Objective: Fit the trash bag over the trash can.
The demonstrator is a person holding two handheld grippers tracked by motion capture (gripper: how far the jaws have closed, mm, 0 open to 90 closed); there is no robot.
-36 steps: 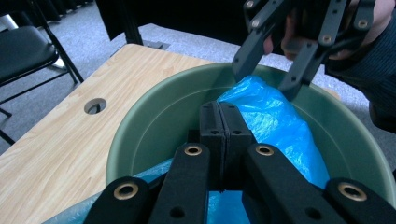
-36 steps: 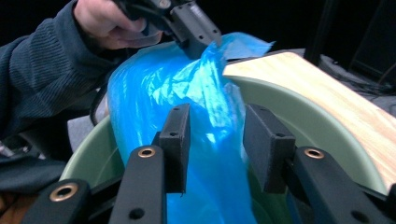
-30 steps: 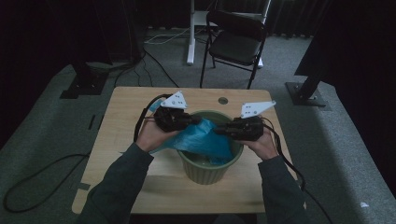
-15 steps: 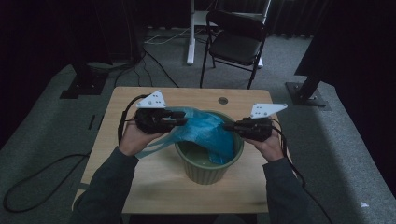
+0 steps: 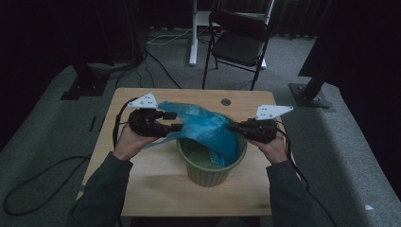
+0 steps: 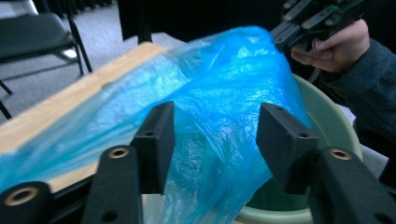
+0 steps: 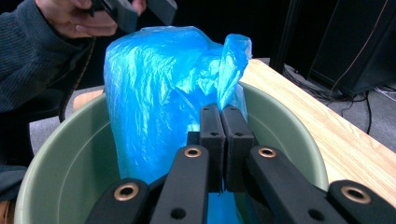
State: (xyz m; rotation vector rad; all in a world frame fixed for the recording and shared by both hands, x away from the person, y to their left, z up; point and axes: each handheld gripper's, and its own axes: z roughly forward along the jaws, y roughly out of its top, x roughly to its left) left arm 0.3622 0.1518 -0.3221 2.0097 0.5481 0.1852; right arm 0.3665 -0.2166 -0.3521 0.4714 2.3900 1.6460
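Observation:
A crumpled blue plastic bag (image 5: 203, 125) lies over the far-left rim of a green round bin (image 5: 213, 165) and hangs down inside it. My right gripper (image 5: 231, 126) is at the bin's right rim, shut on a fold of the blue bag (image 7: 159, 93); its jaws (image 7: 223, 112) meet above the bin (image 7: 280, 121). At the bin's left side my left gripper (image 5: 174, 121) stands open. In the left gripper view the bag (image 6: 219, 84) bulges between the spread jaws of that gripper (image 6: 215, 121), which do not press on it. The bin's rim (image 6: 327, 112) lies behind.
The bin stands mid-table on a small wooden table (image 5: 156, 189) with a cable hole (image 5: 226, 101) near its far edge. A black folding chair (image 5: 236, 42) stands beyond the table. Cables (image 5: 42, 175) trail on the grey carpet to the left.
A second ago both grippers were close together over the bin. They have drawn apart, spreading the bag, and the left gripper's jaws now stand open.

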